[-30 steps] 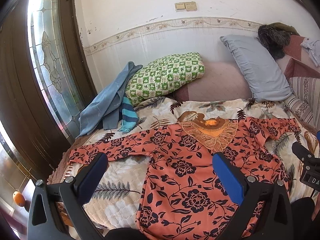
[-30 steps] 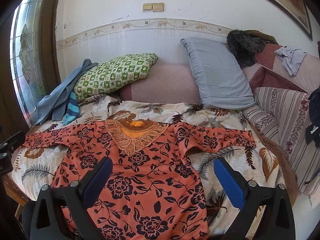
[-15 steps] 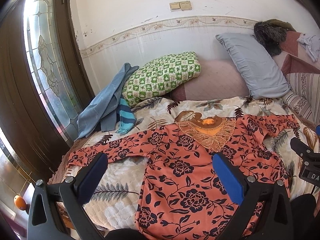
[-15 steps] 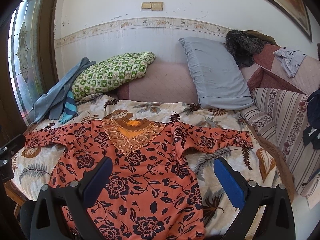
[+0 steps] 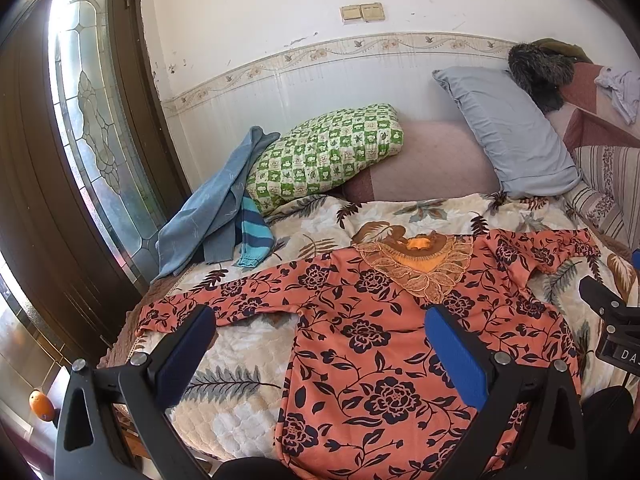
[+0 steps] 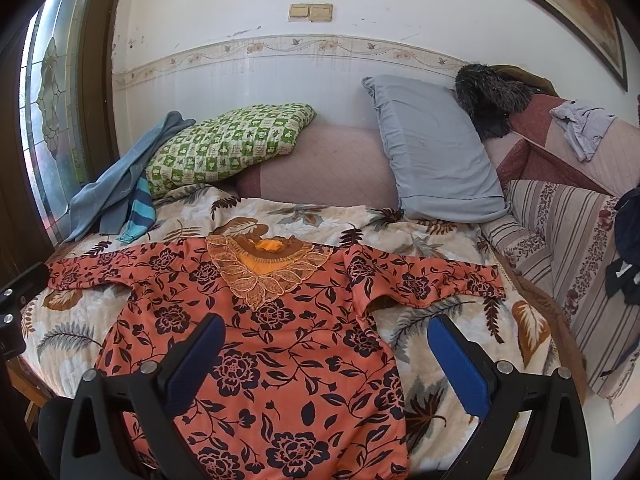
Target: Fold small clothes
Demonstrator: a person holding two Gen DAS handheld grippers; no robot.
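Observation:
An orange top with black flowers (image 5: 360, 344) (image 6: 280, 340) lies flat on the bed, neck away from me, both sleeves spread out sideways. My left gripper (image 5: 320, 344) hangs open above its lower left part, blue pads wide apart and empty. Over the hem on the right side my right gripper (image 6: 326, 354) is open too, holding nothing. The right gripper's black body (image 5: 612, 320) shows at the right edge of the left wrist view. At the left edge of the right wrist view I see the left gripper's body (image 6: 20, 292).
A leaf-print quilt (image 6: 440, 320) covers the bed. A green checked pillow (image 5: 324, 152), a grey-blue pillow (image 6: 432, 148) and a blue garment (image 5: 208, 208) lie at the wall. A striped sofa cushion (image 6: 560, 240) sits right. A wooden door with glass (image 5: 80, 140) stands left.
Both views have pulled back and slightly up from the bed; the top looks a little farther away. The garment has not moved and both grippers stay open.

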